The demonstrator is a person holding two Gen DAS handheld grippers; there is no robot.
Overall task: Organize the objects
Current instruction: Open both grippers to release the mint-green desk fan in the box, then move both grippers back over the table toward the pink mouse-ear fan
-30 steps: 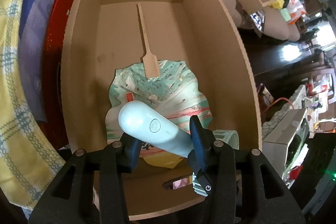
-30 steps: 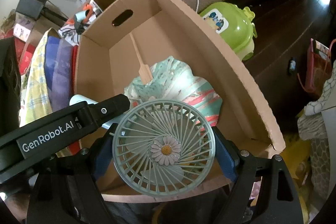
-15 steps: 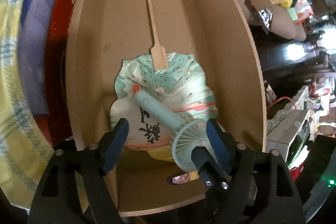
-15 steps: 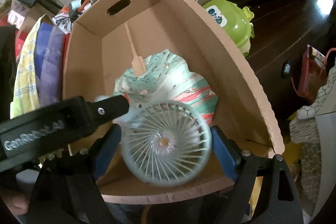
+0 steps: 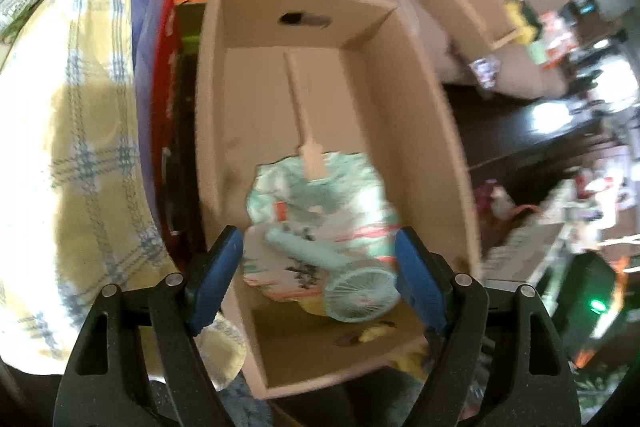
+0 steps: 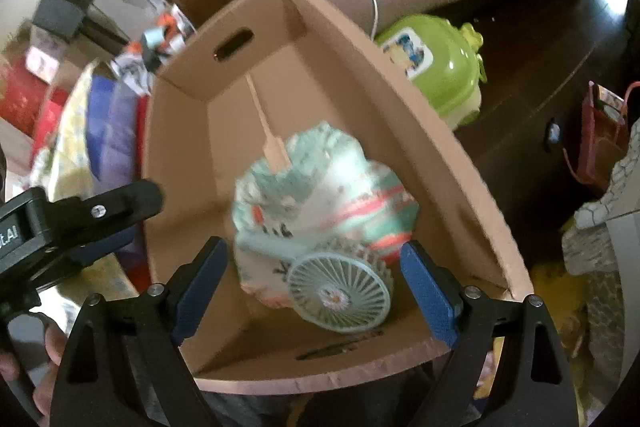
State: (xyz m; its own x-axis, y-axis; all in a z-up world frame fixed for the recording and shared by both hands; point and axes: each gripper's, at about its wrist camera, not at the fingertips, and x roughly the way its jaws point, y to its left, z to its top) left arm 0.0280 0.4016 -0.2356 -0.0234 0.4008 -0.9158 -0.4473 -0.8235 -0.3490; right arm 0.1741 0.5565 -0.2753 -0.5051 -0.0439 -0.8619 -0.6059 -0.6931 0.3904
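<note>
Dropped handheld fan [image 6: 338, 297] now in box [image 6: 460, 163] — blurred.

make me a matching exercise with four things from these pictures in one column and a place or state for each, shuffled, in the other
Things:
1. handheld fan
2. paper fan
3. green toy
4. right hand-held gripper

Places or states:
A. on the dark floor outside the box
B. flat on the bottom of the cardboard box
C. open, holding nothing
D. lying on top of the paper fan

Pairs: 1-D, 2-B, 3-A, 4-C
</note>
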